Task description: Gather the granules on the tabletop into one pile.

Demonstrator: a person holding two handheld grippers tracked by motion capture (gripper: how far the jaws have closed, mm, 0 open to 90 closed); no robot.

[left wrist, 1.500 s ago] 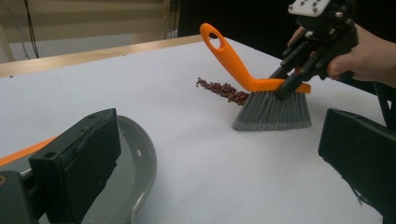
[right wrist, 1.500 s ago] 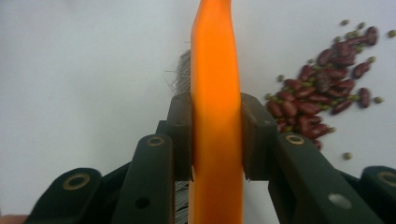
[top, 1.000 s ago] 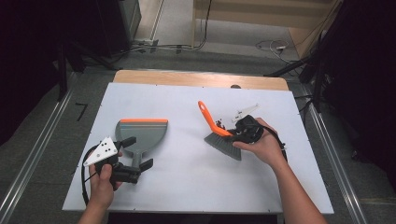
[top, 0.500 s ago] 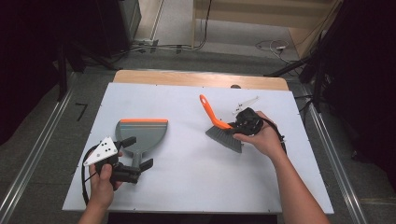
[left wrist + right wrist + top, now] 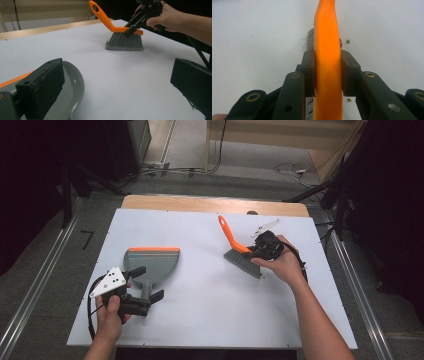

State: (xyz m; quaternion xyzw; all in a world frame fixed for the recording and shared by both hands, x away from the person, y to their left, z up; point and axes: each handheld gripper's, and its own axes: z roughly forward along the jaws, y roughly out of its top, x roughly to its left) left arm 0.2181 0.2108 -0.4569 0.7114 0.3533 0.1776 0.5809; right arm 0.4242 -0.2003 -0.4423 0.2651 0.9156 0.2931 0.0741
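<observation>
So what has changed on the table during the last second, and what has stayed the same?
The right gripper, shut on the orange-handled brush, has carried it slightly toward the right side of the table and a little farther from the person, bristles down on the white surface. The left gripper has stayed in place with its jaws open around the handle of the grey dustpan, which has not moved.

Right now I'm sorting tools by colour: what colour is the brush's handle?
Orange; the brush handle shows best in the left gripper view.
</observation>
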